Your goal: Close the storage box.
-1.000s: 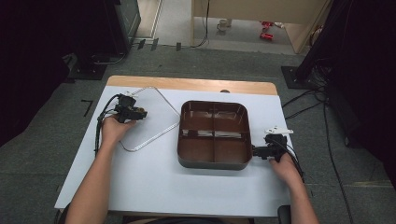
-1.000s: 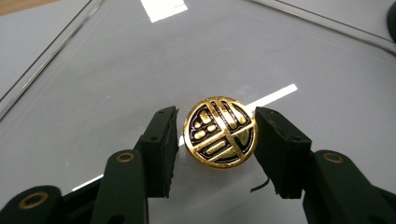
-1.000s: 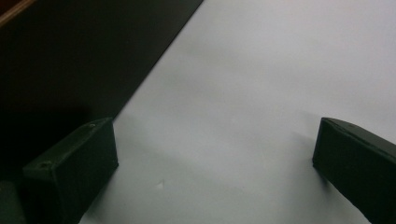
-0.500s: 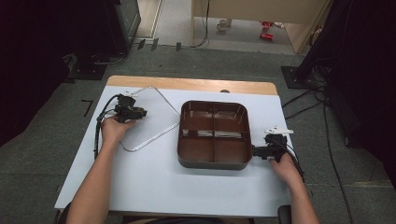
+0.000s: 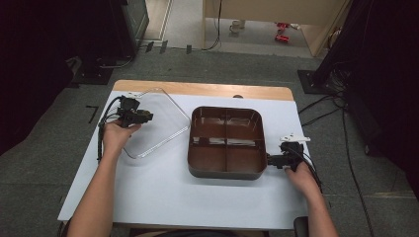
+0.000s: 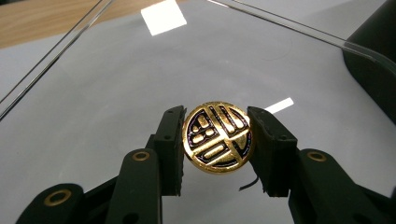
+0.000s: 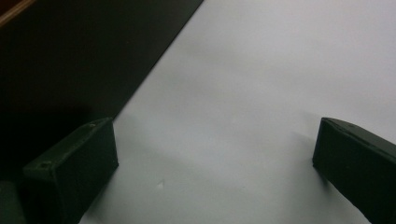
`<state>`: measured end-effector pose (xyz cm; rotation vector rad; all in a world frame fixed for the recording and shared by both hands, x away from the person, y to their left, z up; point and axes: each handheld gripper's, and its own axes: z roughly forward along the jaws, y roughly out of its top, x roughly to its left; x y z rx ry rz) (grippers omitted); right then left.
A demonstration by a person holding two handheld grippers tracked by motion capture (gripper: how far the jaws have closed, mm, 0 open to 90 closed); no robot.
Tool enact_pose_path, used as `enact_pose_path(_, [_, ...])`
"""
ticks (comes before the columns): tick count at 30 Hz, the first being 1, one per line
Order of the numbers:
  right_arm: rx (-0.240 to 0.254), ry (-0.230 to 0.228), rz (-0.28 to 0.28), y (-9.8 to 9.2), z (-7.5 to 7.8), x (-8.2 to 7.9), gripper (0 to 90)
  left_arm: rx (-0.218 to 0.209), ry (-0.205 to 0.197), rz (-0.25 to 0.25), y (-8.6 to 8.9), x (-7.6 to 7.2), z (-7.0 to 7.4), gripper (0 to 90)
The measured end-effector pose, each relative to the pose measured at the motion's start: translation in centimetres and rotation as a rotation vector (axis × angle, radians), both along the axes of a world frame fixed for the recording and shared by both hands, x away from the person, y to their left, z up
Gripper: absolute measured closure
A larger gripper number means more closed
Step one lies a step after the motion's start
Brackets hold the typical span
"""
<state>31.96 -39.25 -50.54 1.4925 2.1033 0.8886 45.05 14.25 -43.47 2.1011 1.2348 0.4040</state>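
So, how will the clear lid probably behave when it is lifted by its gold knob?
The clear lid looks thin, so probably light and somewhat flexible. Held only at the gold knob by the left gripper, it may tilt. Its glossy surface seems slippery.

white table (image 5: 148, 197), brown tray (image 5: 226, 170), clear lid (image 5: 163, 118)

I work at a white table top (image 5: 163, 197) with a wooden strip (image 5: 207, 89) along its far edge — past it, grey floor (image 5: 247, 64), black cables (image 5: 321, 106) and two red things (image 5: 282, 30).
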Motion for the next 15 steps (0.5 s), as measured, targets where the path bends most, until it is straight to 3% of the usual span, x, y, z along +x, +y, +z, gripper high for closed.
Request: enact_pose_path(15, [0.0,0.002,0.001,0.0,0.0,0.0,0.0,-0.075,-0.03,-0.002,0.9,-2.1,4.2,59.3])
